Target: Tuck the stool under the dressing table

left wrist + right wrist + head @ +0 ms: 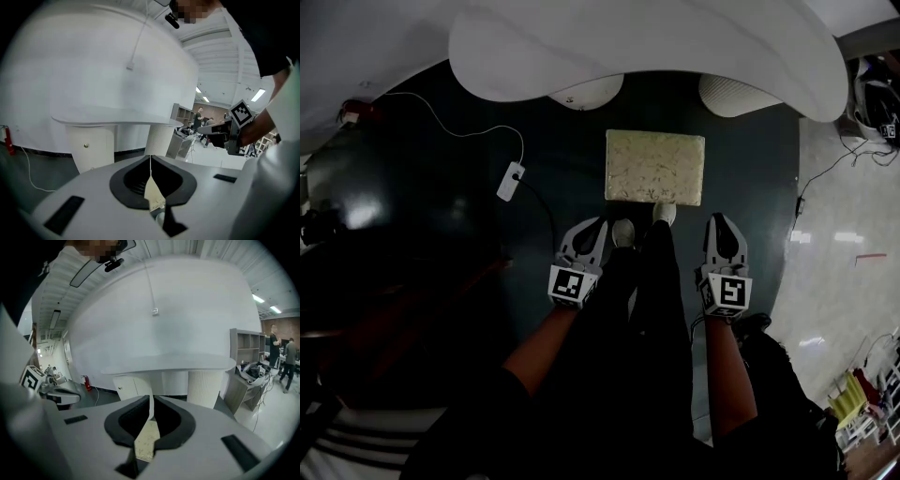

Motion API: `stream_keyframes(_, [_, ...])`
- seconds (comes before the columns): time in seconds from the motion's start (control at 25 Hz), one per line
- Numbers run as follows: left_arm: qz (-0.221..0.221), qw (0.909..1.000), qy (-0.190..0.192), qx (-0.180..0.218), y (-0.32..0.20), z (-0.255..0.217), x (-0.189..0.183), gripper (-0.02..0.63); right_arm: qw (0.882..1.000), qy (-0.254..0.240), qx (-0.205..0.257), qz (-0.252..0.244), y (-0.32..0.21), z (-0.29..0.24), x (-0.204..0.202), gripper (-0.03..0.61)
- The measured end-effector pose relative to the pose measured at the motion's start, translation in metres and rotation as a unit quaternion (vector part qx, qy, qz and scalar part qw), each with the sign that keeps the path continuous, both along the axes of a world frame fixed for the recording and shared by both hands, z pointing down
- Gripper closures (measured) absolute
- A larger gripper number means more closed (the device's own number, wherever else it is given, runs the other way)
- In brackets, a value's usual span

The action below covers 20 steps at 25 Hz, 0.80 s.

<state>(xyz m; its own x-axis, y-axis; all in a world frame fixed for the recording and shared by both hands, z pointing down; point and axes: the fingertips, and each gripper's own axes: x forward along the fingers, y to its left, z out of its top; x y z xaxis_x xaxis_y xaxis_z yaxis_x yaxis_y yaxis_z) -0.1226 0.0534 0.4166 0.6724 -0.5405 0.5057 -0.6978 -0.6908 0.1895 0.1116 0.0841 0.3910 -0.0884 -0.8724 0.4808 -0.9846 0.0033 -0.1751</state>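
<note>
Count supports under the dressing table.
2: a cabinet with a knob at left, a ribbed column at right, in the right gripper view. Others may be hidden behind them.

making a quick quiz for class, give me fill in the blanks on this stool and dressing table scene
1. The beige speckled rectangular stool stands on the dark ___.
2. It is not yet tucked ___ the white curved dressing table.
3. The jaws of the left gripper and the right gripper are both ___, holding nothing.

Missing words: floor; under; shut
</note>
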Motion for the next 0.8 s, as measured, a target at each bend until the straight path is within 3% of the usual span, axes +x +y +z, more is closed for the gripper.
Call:
stream_keyframes(0.48, [-0.023,0.9976,-0.015,-0.063,0.004,0.167,-0.007,0.595,0.998,-0.036,-0.060,0.001,0.017,0.183,0.000,0.537])
stream_keyframes(0.52, [-0.023,0.9973,-0.013,-0.068,0.004,0.180,-0.009,0.564,0.997,-0.032,-0.068,-0.001,0.021,0.198,0.000,0.537])
stream_keyframes(0.56, [-0.023,0.9969,-0.013,-0.074,0.004,0.193,-0.011,0.490,0.996,-0.027,-0.080,-0.005,0.024,0.214,-0.001,0.533])
stream_keyframes(0.68, [-0.023,0.9939,-0.025,-0.105,0.009,0.235,-0.021,0.409,0.991,-0.019,-0.134,-0.020,0.038,0.270,0.001,0.416])
stream_keyframes(0.8, [0.005,0.9911,-0.047,-0.124,0.018,0.277,-0.024,0.382,0.983,-0.013,-0.179,-0.038,0.047,0.324,0.010,0.361])
